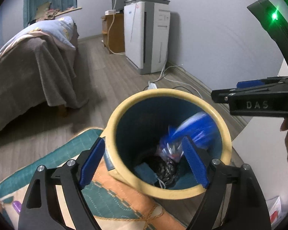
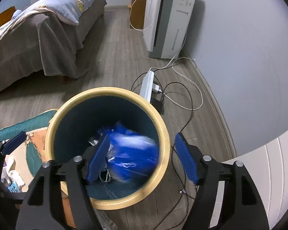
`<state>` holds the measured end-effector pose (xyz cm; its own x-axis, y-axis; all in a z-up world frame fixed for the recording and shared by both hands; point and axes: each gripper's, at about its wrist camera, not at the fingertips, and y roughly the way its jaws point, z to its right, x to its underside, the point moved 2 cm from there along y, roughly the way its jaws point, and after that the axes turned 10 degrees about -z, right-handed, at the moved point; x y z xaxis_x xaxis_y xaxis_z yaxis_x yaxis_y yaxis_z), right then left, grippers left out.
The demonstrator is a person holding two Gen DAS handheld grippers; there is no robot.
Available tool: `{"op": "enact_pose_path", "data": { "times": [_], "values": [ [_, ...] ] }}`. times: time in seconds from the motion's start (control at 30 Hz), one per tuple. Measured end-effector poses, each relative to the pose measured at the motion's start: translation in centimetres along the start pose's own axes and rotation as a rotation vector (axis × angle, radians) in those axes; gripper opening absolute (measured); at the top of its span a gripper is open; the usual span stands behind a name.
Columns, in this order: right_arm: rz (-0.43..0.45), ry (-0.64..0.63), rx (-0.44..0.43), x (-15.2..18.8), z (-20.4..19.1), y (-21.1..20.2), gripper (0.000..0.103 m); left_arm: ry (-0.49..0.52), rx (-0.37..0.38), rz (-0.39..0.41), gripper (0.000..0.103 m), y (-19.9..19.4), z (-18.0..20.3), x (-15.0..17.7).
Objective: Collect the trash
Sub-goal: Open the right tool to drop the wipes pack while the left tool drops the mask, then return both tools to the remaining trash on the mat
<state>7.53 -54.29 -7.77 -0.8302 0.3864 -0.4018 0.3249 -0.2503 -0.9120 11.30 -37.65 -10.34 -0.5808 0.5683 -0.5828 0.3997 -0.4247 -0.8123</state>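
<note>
A bed (image 2: 38,38) under a brown cover holds a pale blue quilt (image 2: 73,5). A white air purifier (image 2: 167,19) stands by the wall, a power strip (image 2: 147,84) and cables on the wooden floor (image 2: 115,57), beside a patterned rug (image 1: 113,197).

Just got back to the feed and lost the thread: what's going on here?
A person holds both grippers over the round bin with a cream rim and dark blue inside, which stands on the wood floor beside a patterned rug. The left gripper and the right gripper are open and hold nothing. A crumpled blue plastic bag, blurred, sits inside the bin on top of other trash, so it looks freshly dropped in.
</note>
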Motion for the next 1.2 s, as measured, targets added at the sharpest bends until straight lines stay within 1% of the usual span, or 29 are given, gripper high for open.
{"op": "enact_pose_path", "data": {
  "times": [0.07, 0.1, 0.13, 0.2, 0.27, 0.3, 0.37, 0.5, 0.57, 0.63, 0.67, 0.73, 0.8, 0.83, 0.9, 0.93, 0.97, 1.03, 1.07, 1.1, 1.17, 1.2],
  "values": [
    [0.003, 0.013, -0.007, -0.1, 0.0, -0.3, 0.080, -0.006, -0.006, -0.006, 0.085, -0.5, -0.5, 0.3],
    [0.004, 0.020, -0.012, -0.3, 0.0, -0.4, 0.086, -0.003, -0.011, -0.004, 0.087, -0.8, -0.7, 0.4],
    [0.002, 0.030, -0.025, -0.3, 0.0, -0.6, 0.092, 0.008, -0.025, 0.004, 0.088, -1.5, -0.9, 0.7],
    [0.012, 0.056, -0.072, -0.5, -0.1, -1.4, 0.097, 0.027, -0.053, 0.020, 0.093, -2.8, -1.2, 1.3],
    [0.038, 0.072, -0.110, -0.7, -0.5, -2.5, 0.097, 0.029, -0.087, 0.035, 0.094, -4.6, -2.0, 2.0],
    [0.055, 0.076, -0.115, -0.8, -0.9, -3.3, 0.097, 0.020, -0.093, 0.037, 0.095, -5.3, -2.3, 2.3],
    [0.076, 0.072, -0.129, -0.9, -1.8, -4.3, 0.097, -0.021, -0.101, 0.047, 0.095, -7.3, -3.7, 3.0],
    [0.153, 0.057, -0.123, -0.8, -3.9, -7.3, 0.097, -0.083, -0.133, 0.077, 0.096, -11.1, -6.1, 4.4],
    [0.194, 0.043, -0.124, -0.5, -4.8, -8.7, 0.097, -0.096, -0.173, 0.091, 0.096, -13.0, -7.4, 5.3],
    [0.225, 0.034, -0.082, -0.1, -5.9, -10.0, 0.097, -0.100, -0.234, 0.098, 0.096, -14.8, -8.7, 6.6],
    [0.237, 0.031, -0.074, 0.2, -6.5, -10.5, 0.097, -0.114, -0.258, 0.100, 0.096, -15.7, -9.4, 7.3],
    [0.247, 0.010, -0.104, 0.8, -7.8, -11.1, 0.097, -0.154, -0.283, 0.097, 0.097, -16.9, -10.9, 8.5],
    [0.255, -0.007, -0.133, 1.6, -9.0, -11.4, 0.097, -0.216, -0.302, 0.083, 0.097, -18.2, -12.5, 10.2],
    [0.257, -0.010, -0.137, 2.1, -9.5, -11.5, 0.097, -0.241, -0.313, 0.075, 0.097, -18.8, -13.3, 11.2],
    [0.244, -0.003, -0.142, 3.0, -10.4, -11.4, 0.097, -0.255, -0.342, 0.062, 0.097, -19.8, -14.2, 12.6],
    [0.230, 0.001, -0.154, 3.5, -10.8, -11.3, 0.097, -0.256, -0.360, 0.052, 0.097, -20.0, -14.6, 13.2],
    [0.212, -0.002, -0.189, 4.2, -11.4, -11.2, 0.097, -0.255, -0.383, 0.034, 0.097, -20.3, -14.9, 14.1],
    [0.173, -0.049, -0.239, 5.3, -13.0, -10.9, 0.097, -0.258, -0.407, 0.021, 0.097, -20.8, -15.4, 15.3],
    [0.162, -0.076, -0.232, 5.9, -13.9, -10.8, 0.097, -0.269, -0.419, 0.016, 0.097, -20.9, -15.7, 16.0],
    [0.145, -0.115, -0.214, 6.7, -15.0, -10.7, 0.097, -0.293, -0.417, 0.007, 0.097, -20.9, -16.0, 16.7],
    [0.114, -0.159, -0.235, 7.7, -16.4, -10.6, 0.097, -0.351, -0.384, -0.029, 0.097, -20.6, -16.8, 17.5],
    [0.103, -0.167, -0.254, 8.5, -17.0, -10.8, 0.097, -0.355, -0.392, -0.036, 0.097, -20.6, -17.0, 17.7]
  ]
}}
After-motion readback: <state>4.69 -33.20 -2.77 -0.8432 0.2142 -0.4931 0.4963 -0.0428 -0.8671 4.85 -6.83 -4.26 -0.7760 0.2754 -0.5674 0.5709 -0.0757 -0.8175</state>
